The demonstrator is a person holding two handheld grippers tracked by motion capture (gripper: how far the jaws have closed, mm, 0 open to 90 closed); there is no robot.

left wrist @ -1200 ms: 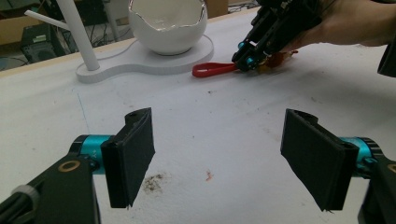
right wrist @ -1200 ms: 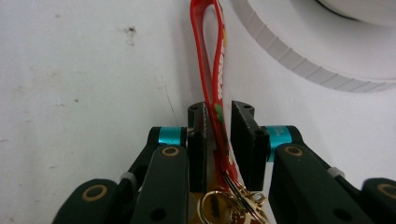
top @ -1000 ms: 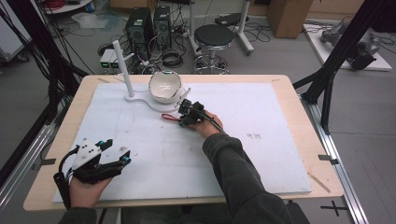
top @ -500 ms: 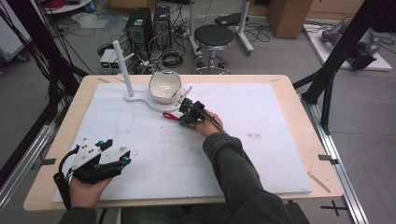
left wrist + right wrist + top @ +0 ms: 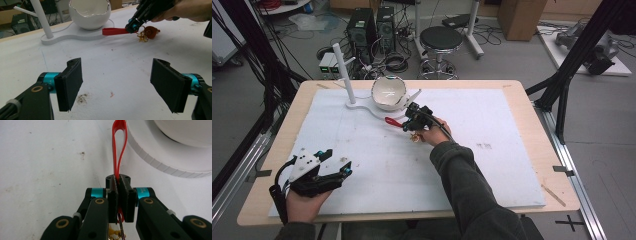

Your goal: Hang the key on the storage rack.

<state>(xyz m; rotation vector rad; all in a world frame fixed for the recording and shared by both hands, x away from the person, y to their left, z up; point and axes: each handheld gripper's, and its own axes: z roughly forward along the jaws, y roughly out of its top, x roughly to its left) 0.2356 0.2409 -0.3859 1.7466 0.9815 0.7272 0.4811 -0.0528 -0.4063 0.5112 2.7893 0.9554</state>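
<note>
**Gripping the red strap beside the white bowl**

Holding the thin red loop strap pinched flat between its jaws, my right gripper sits just in front of the white egg-shaped ceramic bowl. I see the strap's loop reaching from the jaws toward the flat white plastic stand that carries the bowl, its tip lying close against the stand's edge. On the side of the gripper away from the bowl, a small reddish-brown charm with a gold-coloured trinket hangs from the strap at the jaws; I cannot tell whether it touches the white foam mat covering the wooden desk.

A tall white post with short pegs rises from the same stand, to the left of the bowl.

My left gripper is well apart from the bowl, near the desk's front left corner, resting low over the mat. Its two black jaws stand spread wide with nothing between them. From its own view I look across bare, lightly stained mat toward the bowl, the strap and the right gripper beyond.
</note>
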